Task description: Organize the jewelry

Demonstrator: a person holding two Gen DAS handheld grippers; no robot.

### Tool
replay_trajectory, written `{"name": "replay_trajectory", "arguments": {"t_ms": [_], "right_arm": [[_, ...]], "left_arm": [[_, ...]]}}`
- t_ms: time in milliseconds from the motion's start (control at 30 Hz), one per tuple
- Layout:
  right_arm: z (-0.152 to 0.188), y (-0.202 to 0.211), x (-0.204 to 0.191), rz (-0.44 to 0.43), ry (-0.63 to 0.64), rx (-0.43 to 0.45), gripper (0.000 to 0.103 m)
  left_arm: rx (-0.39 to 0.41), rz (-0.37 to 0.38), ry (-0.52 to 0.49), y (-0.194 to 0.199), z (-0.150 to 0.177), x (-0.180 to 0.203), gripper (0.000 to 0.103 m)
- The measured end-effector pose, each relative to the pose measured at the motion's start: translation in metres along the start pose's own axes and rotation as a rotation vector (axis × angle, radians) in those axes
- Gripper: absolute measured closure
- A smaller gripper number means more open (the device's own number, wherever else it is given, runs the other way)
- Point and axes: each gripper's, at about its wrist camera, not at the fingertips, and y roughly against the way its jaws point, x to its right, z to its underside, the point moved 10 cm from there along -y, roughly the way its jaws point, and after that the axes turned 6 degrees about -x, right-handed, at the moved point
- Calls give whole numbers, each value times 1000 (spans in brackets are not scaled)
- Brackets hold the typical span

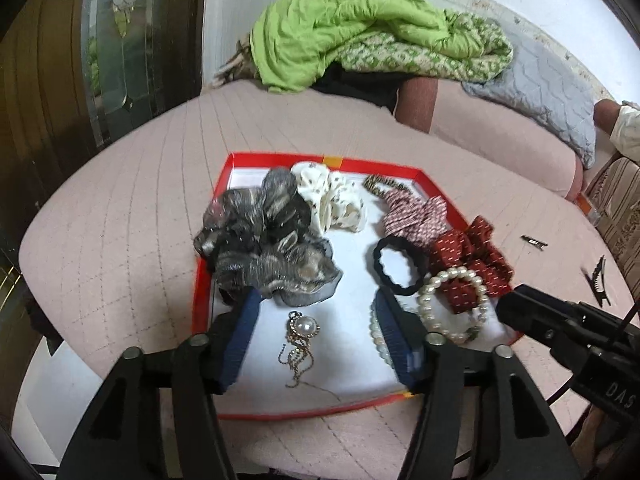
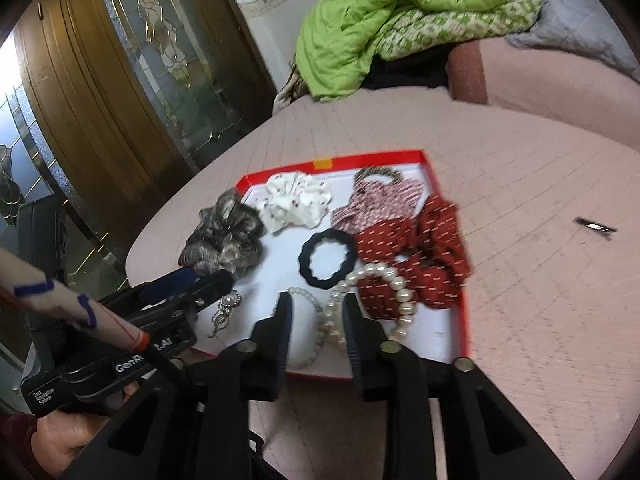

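Observation:
A red-rimmed tray with a white floor holds the jewelry. My left gripper hangs open just above its near left part. A pearl brooch on a gold chain lies loose between the jaws. Behind it sit a grey scrunchie, a white scrunchie, a black hair tie, a striped pink bow and a dark red scrunchie. My right gripper is open over a large pearl bracelet and a thinner pearl bracelet; the pads touch neither.
The tray rests on a pink quilted surface. Two dark hair clips lie on it right of the tray. A green quilt is heaped at the back. A wooden door with glass stands at the left.

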Motion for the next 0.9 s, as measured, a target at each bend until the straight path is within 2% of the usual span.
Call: {"name": "replay_trajectory", "arguments": {"t_ms": [100, 200, 300, 333, 400, 500, 700, 800, 900], "right_arm": [[0, 21, 6, 27, 7, 33, 56], [0, 39, 13, 58, -4, 57, 48], [5, 51, 18, 76, -28, 52, 44], [8, 55, 20, 86, -36, 48, 44], [14, 66, 21, 107, -38, 47, 39], [19, 84, 22, 133, -32, 76, 31], [20, 107, 27, 170, -55, 89, 29], [17, 118, 18, 200, -29, 101, 24], [17, 127, 8, 184, -19, 108, 17]], "left_arm": [[57, 5, 9, 21, -1, 6, 25], [79, 7, -2, 36, 0, 14, 25], [111, -27, -8, 55, 0, 19, 23], [128, -43, -13, 64, 1, 21, 21], [160, -71, -31, 82, 4, 24, 7], [214, -108, -51, 106, 5, 26, 3], [127, -157, -92, 114, 2, 40, 3], [143, -193, -113, 122, -1, 43, 2], [154, -170, -128, 129, 0, 50, 3]]}}
